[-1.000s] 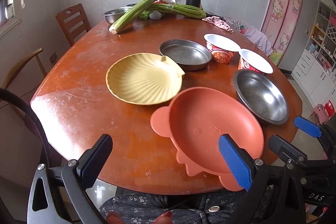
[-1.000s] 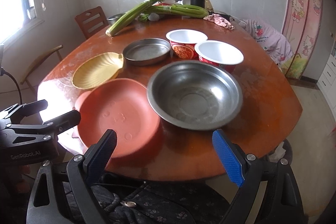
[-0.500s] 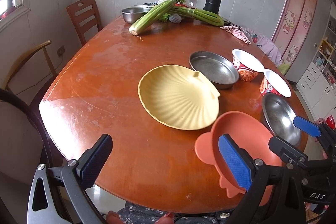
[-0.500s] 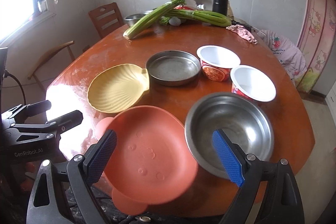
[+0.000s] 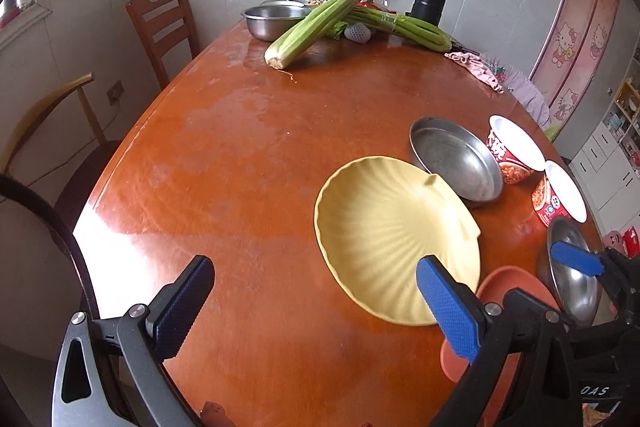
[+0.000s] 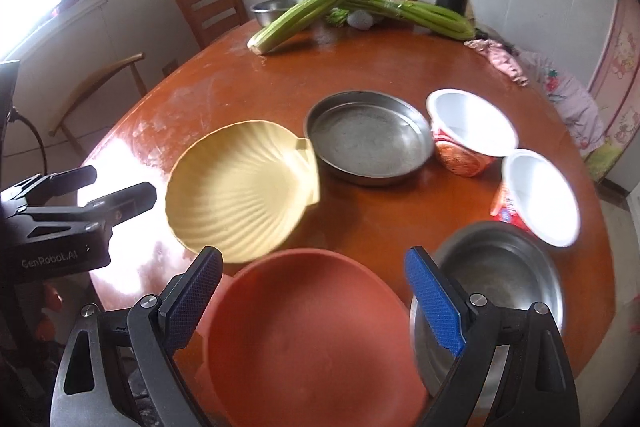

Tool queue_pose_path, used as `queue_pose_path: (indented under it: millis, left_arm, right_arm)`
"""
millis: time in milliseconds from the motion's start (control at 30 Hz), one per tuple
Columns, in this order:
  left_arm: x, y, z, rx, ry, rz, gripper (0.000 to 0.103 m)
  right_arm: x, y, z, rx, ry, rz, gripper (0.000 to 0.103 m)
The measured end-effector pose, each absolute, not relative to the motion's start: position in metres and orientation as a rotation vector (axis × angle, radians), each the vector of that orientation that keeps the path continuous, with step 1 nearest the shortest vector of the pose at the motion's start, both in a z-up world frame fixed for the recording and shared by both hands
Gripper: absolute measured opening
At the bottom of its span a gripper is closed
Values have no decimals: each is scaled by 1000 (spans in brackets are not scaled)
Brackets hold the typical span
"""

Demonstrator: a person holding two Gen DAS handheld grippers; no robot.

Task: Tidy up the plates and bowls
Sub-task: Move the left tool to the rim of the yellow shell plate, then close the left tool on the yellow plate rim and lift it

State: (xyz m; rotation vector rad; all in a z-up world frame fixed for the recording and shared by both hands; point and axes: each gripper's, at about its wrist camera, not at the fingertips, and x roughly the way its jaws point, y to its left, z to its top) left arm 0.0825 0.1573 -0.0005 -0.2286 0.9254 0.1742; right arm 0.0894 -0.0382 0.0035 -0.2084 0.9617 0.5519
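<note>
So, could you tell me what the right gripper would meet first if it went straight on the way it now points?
Probably the orange plate, which lies directly between the open right gripper fingers; height above it is unclear.

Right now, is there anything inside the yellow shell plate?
No, the yellow shell plate is empty; only its ribbed inside shows. Its near edge is covered by the orange plate, so that part stays hidden.
</note>
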Motion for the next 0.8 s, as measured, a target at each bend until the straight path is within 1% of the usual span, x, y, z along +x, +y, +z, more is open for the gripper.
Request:
queue_pose_path:
  millis: [133, 333, 433, 500, 600, 633, 667, 800]
  left_arm:
    - [100, 158, -7, -194, 956, 161, 102]
    - [119, 159, -19, -199, 1001, 147, 101]
    - [126, 159, -24, -219, 1021, 121, 101]
    - [129, 158, -27, -222, 1029, 122, 98]
    - [132, 155, -29, -213, 1029, 132, 90]
    - [133, 155, -29, -218, 1030, 127, 87]
    - [133, 154, -31, -222, 1034, 124, 82]
    - [135, 150, -34, -213, 1044, 113, 71]
  right_arm:
    - [101, -28, -6, -208, 995, 550, 91]
    - [120, -10, -19, -257, 1023, 557, 72]
    - [128, -7, -25, -249, 1041, 558, 70]
    - [131, -5, -27, -252, 1046, 556, 68]
    - [135, -2, -30, -273, 1035, 554, 63]
    - [135, -1, -31, -282, 1036, 547, 55]
    - [137, 1, -33, -286, 1039, 555, 52]
    - [142, 2, -41, -259, 1077, 582, 45]
